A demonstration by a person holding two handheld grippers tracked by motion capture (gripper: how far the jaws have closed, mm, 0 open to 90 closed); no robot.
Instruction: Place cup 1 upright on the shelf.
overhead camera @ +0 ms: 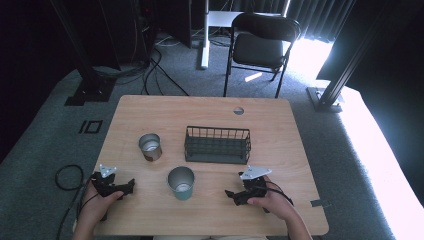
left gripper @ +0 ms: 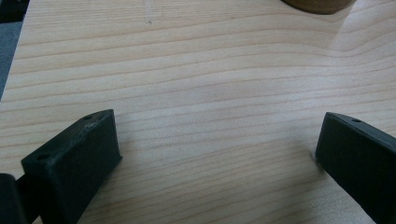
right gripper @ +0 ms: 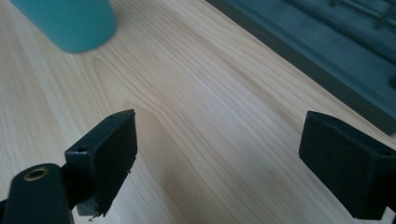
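Note:
A teal cup (overhead camera: 180, 183) stands on the wooden table (overhead camera: 150, 107) near the front middle. Behind it to the left stands a brown cup (overhead camera: 150, 147) with a metal inside. A dark wire basket (overhead camera: 217, 145) sits at the table's centre. My left gripper (overhead camera: 131, 185) rests low at the front left, held by a hand, jaws wide apart over bare wood (left gripper: 219, 135); the brown cup's base (left gripper: 317, 4) shows at the top edge. My right gripper (overhead camera: 231, 195) lies at the front right, open (right gripper: 217, 154), with the teal cup (right gripper: 70, 21) ahead on the left and the basket's base (right gripper: 317, 51) on the right.
A round cable hole (overhead camera: 238, 110) sits near the table's far edge. A black chair (overhead camera: 261, 42) stands beyond the table, with cables (overhead camera: 150, 70) on the grey carpet. A coiled cable (overhead camera: 67, 177) lies on the floor at the left.

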